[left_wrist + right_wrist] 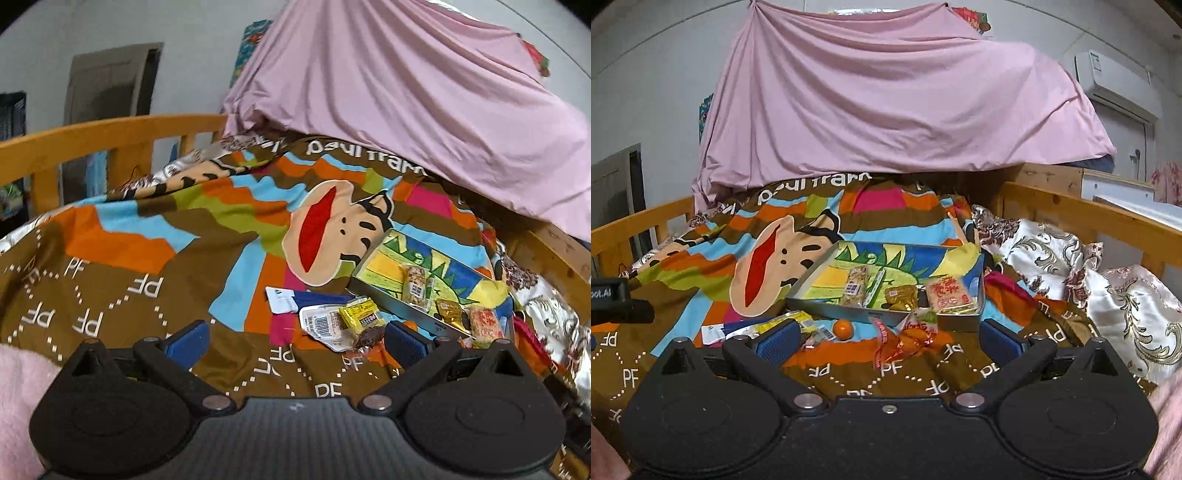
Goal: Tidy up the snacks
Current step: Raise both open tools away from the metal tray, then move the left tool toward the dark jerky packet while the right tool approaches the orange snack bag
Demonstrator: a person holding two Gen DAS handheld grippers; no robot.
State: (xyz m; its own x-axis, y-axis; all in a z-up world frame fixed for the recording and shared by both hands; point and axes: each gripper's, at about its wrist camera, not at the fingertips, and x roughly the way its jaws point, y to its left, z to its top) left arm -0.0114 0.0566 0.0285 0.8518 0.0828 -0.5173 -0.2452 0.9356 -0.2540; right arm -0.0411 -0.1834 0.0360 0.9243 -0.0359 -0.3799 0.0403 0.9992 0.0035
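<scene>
Blue-padded fingers on both tools stand wide apart with nothing between them. Your left tool (297, 341) hovers over the brown "PF" part of the bedspread (122, 288); your right tool (888, 338) hangs over the same cover, facing the tray.

Tray (849, 315): shallow metal, printed liner, lying on the bed just beyond the right tool's fingertips. In the left wrist view it sits ahead and to the right of the left tool. Its long axis runs roughly across the right wrist view.

Inside the tray, right wrist view:
- nut bar (856, 286), long axis pointing away from you, slightly tilted.
- gold-wrapped piece (900, 295), just right of the bar.
- red-and-white packet (951, 291), at the right end, long axis across the tray.

Loose snacks on the bedspread, between tools and tray:
- small orange fruit (843, 328), just in front of the tray's near wall, a little left of centre between the right tool's fingers.
- orange-red crinkled wrapper (908, 341), near the right finger side, touching a green-and-white packet (923, 319) that leans on the tray wall.
- yellow packet (360, 314), just beyond the left tool's right finger, resting on a white barcode pouch (321, 325).
- blue-and-white packet (295, 299), long axis across the left wrist view, left of the pile.

Pink sheet (886, 96) is draped behind the bed.
</scene>
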